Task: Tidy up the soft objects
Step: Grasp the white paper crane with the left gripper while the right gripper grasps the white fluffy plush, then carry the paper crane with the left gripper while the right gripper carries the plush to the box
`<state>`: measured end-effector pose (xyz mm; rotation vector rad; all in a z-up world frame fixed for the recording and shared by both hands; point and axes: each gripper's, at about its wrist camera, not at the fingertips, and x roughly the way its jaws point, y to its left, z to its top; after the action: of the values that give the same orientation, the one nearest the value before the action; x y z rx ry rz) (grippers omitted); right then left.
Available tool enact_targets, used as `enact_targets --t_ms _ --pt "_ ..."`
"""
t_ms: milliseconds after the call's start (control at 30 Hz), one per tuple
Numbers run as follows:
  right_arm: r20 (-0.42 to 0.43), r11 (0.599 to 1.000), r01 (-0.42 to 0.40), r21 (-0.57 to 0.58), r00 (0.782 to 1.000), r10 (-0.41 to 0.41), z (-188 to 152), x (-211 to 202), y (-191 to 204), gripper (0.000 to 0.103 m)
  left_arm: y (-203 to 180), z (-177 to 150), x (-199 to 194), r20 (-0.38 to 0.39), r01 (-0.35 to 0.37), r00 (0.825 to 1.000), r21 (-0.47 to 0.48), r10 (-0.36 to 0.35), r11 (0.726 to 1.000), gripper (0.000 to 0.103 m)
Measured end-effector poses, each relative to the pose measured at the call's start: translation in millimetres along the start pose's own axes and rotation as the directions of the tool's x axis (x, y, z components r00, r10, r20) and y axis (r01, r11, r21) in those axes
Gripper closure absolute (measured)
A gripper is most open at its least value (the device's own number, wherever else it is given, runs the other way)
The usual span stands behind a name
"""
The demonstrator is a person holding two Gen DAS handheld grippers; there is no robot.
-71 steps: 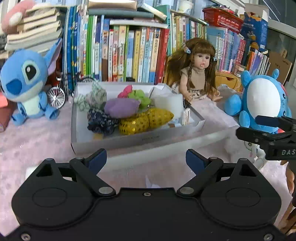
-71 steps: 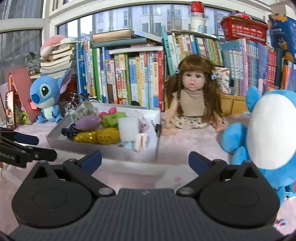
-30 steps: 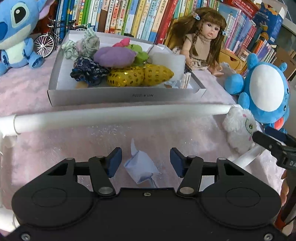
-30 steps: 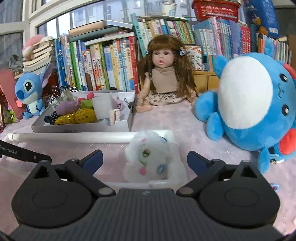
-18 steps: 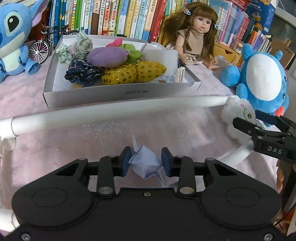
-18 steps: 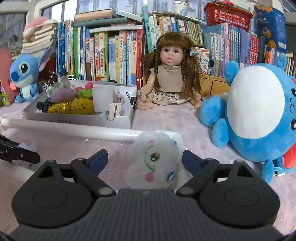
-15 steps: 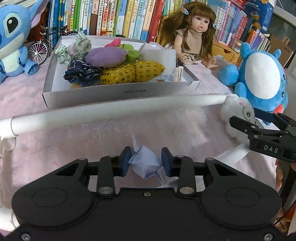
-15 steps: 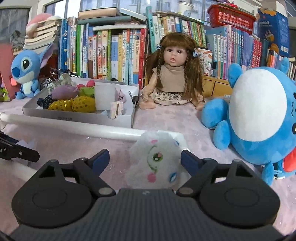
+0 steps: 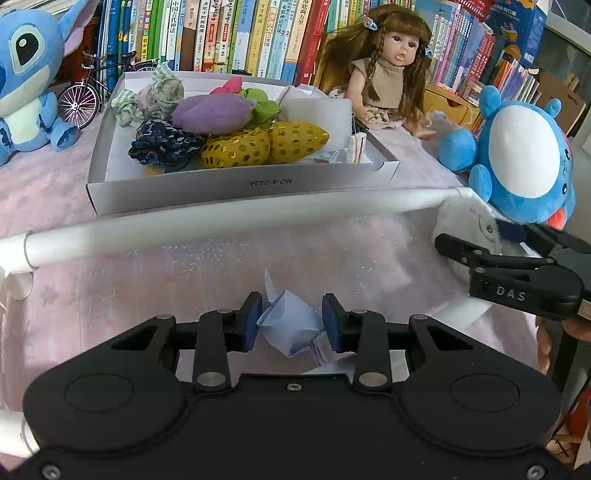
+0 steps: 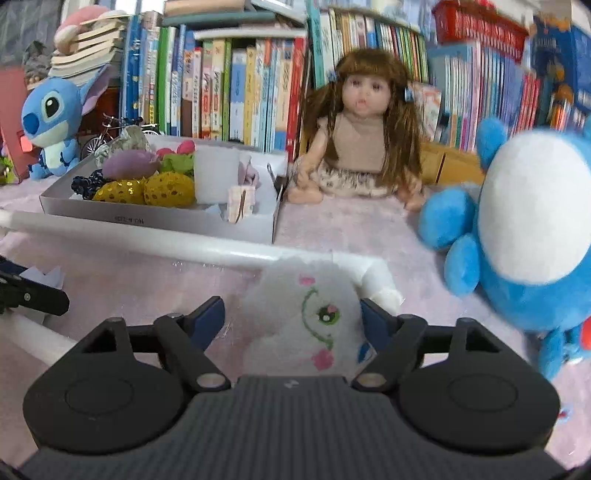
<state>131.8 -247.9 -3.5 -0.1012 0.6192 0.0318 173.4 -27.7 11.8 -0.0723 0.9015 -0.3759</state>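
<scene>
Left gripper point(image 9: 291, 318) is clenched on the pale blue folded-paper piece point(image 9: 290, 323), near the front edge of the pink fuzzy desk cover point(image 9: 184, 273). Right gripper point(image 10: 293, 319) is closing around the white fluffy plush toy point(image 10: 306, 314) at the white tube's point(image 9: 221, 225) right corner, left pad point(image 10: 207, 319) apart from it. Bare cover lies between them; beyond the tube a grey cardboard tray point(image 9: 236, 188) of soft items, then bookshelves point(image 9: 221, 33).
</scene>
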Motion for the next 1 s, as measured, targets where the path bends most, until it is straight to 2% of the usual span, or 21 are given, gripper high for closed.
enact_targets --t_ms 100,133,233,1000 --pt "-0.009 1.0 -0.003 0.002 1.0 0.003 0 3 0 0.026 1 0 0 0.0 0.001 1.0 -0.001 -0.001 1.0 0.069" --pt "-0.016 1.0 -0.007 0.003 1.0 0.007 0 4 1 0.033 1 0 0 0.0 0.001 1.0 -0.001 -0.001 1.0 0.069" --pt "-0.018 1.0 -0.011 0.008 1.0 0.011 1 4 1 0.035 2 1 0 0.0 0.003 1.0 -0.008 -0.003 1.0 0.069" --pt "0.057 0.98 -0.118 0.157 0.992 0.11 38 -29 -27 0.036 28 27 -27 0.091 -0.002 0.996 -0.078 0.009 0.997 0.069"
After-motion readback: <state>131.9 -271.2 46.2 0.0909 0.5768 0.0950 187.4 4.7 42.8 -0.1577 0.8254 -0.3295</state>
